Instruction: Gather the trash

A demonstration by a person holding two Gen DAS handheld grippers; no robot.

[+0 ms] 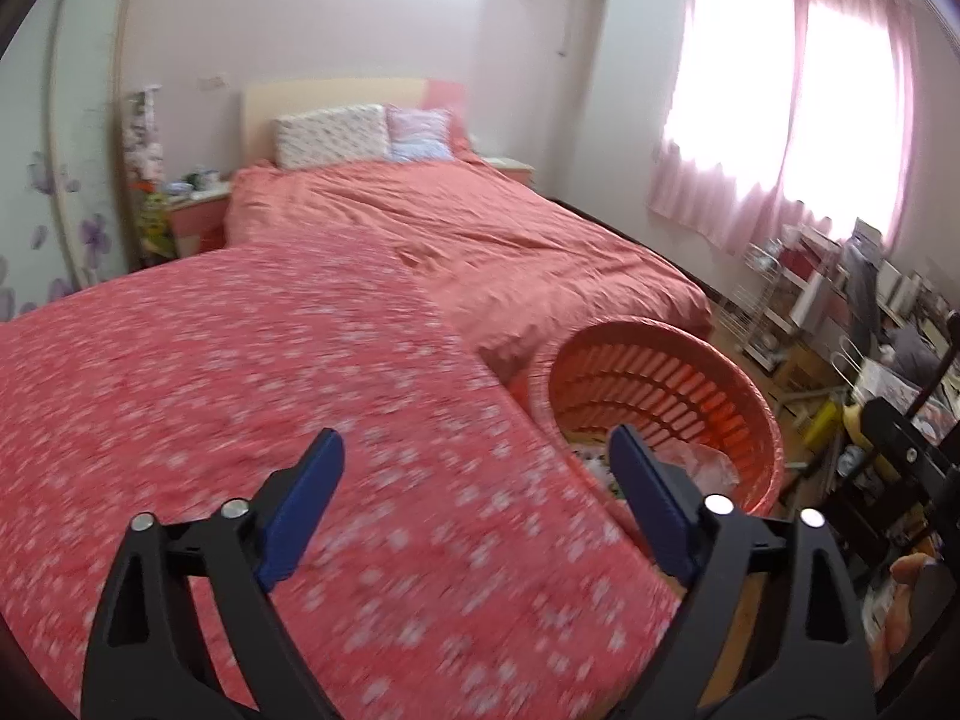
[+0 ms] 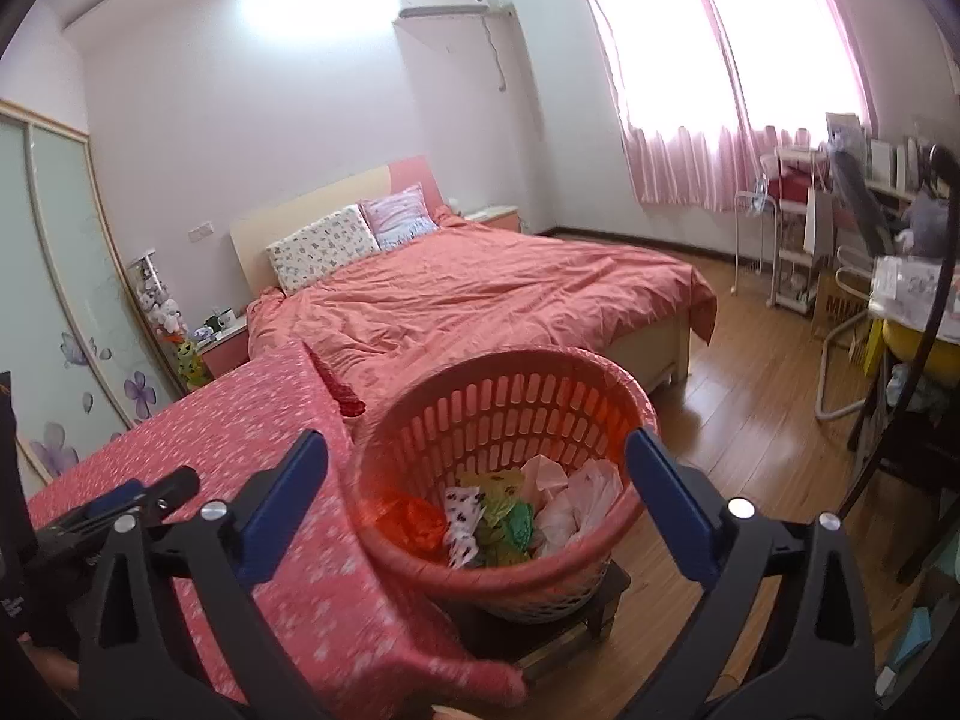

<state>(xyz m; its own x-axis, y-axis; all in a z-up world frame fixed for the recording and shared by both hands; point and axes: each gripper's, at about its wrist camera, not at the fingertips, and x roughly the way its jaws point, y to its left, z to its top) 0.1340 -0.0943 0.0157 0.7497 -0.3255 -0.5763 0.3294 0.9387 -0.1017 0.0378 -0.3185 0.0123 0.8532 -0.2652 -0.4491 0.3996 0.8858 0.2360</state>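
Note:
A red slatted basket [image 2: 510,420] stands on a small dark stool [image 2: 558,618] beside the table. It holds several crumpled wrappers and bags of trash [image 2: 516,516]: white, green, orange and patterned. My right gripper [image 2: 480,468] is open and empty, held above the basket's near rim. My left gripper [image 1: 477,450] is open and empty, above the table's red flowered cloth [image 1: 240,396], with the basket [image 1: 672,384] to its right. The left gripper's tip also shows in the right wrist view [image 2: 150,495].
A bed with a red quilt [image 2: 480,294] and two pillows [image 2: 354,234] lies behind the table. A wardrobe with flower decals [image 2: 54,300] stands on the left. A cluttered desk, rack and chair [image 2: 870,276] line the right side under pink curtains [image 2: 690,96]. Wood floor [image 2: 738,396] lies between.

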